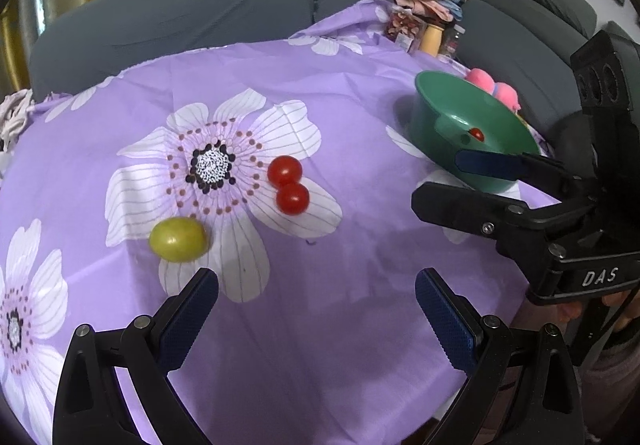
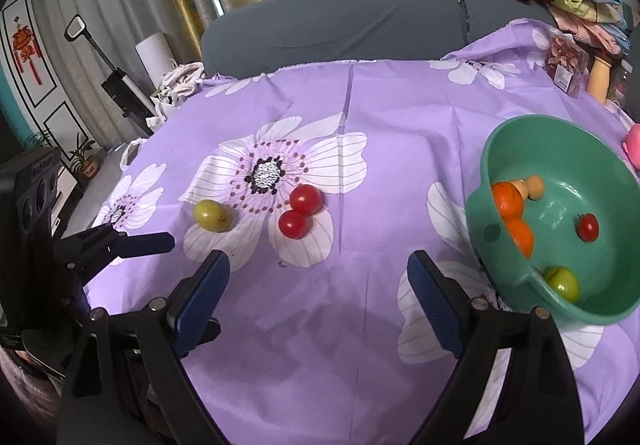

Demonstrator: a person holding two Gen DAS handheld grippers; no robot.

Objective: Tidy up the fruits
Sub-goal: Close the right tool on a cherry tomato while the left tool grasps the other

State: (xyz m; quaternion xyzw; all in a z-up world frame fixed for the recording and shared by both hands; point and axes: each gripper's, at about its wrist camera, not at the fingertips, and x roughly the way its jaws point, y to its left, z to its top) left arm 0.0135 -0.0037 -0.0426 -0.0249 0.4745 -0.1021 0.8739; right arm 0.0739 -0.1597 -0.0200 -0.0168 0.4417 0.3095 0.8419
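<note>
Green bowl (image 2: 560,149) already holds several fruits; two tomatoes (image 2: 300,211) and a green fruit (image 2: 211,216) wait on the bench, both grippers' jaws apart, empty.

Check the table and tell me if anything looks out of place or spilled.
Nothing is spilled or damaged. Three fruits lie loose on the purple cloth outside the green bowl: a green fruit and two touching red tomatoes. The bowl already holds other fruit. Both grippers are open, holding nothing.

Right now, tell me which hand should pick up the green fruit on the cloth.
Left, probably. The green fruit lies just beyond the open left gripper; the right gripper sits nearer the green bowl.
</note>
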